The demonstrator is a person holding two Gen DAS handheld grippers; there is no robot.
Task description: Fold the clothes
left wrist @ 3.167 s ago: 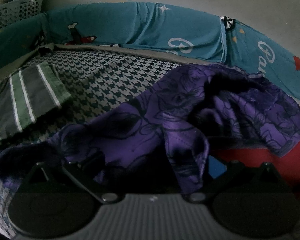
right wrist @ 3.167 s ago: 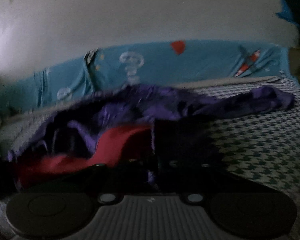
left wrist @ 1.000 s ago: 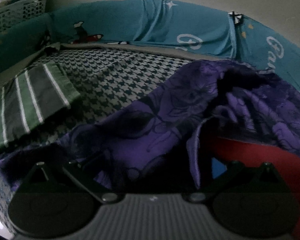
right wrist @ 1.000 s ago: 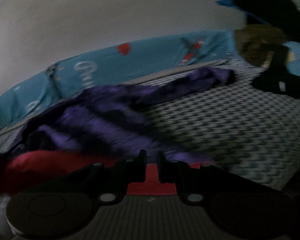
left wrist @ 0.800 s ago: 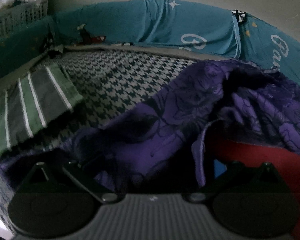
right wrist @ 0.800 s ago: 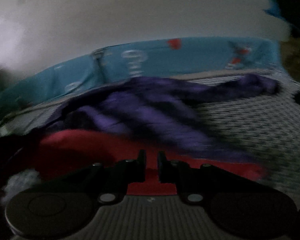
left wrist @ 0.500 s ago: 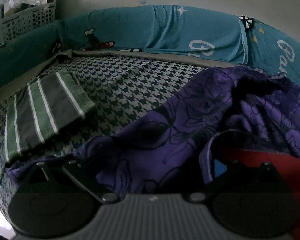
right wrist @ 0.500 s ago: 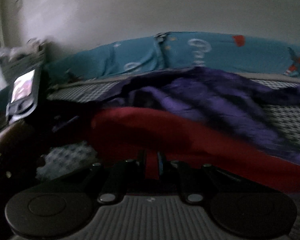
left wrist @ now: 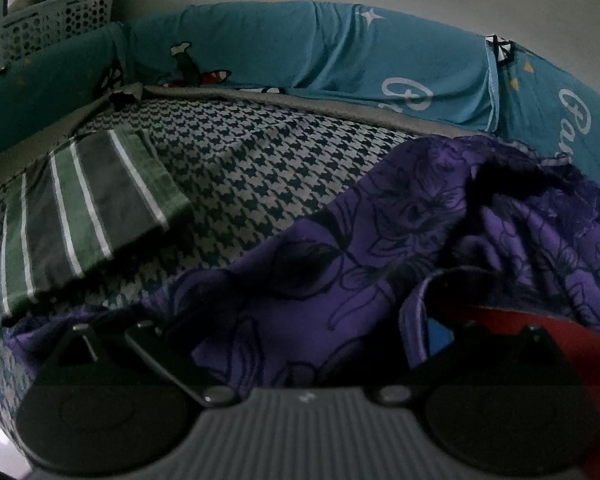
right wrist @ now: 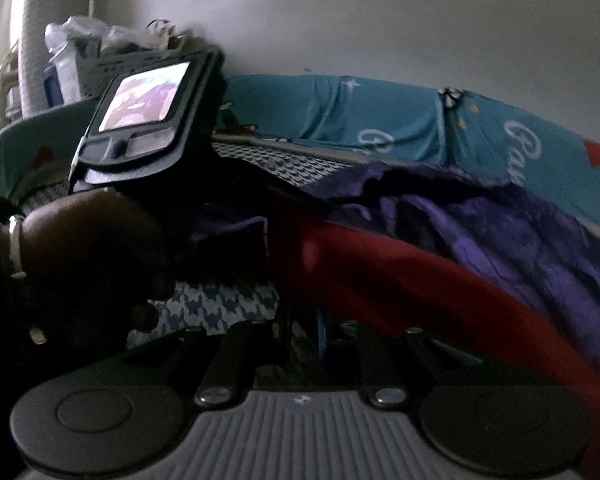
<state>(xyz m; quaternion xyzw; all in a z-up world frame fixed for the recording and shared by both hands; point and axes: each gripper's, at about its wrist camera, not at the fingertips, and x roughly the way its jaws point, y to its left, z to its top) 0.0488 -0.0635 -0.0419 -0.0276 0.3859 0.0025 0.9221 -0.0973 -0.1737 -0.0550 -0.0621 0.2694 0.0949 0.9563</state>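
I have both hand-held grippers down on the bed (left wrist: 260,168), working a purple garment (left wrist: 340,280) that lies crumpled across the lower right of the left view, over a red garment (right wrist: 380,264). The left hand-held gripper (left wrist: 300,344) has purple cloth bunched between its widely spread fingers, but the tips are dark and buried, so I cannot tell whether it grips or merely rests there. The right hand-held gripper (right wrist: 304,332) has its fingers nearly together, clenched with nothing visibly caught; the red cloth's edge lies just beyond the tips, and past it, at left in that view, sits the hand (right wrist: 84,256) carrying the left tool. My judgement is that the purple piece has yet to be spread flat, so the step is to find a hem or corner, not a mid-fabric bunch. I would open the right fingers before reaching, take one layer only, and keep the red cloth out of the pinch; then draw the two ends apart until the cloth lies smooth. The bed has a houndstooth sheet and teal bolsters (left wrist: 300,48) along the wall; a folded striped cloth (left wrist: 88,208) sits at mid left and a basket (left wrist: 48,24) at upper left. The room is dim, so edges are hard to read.
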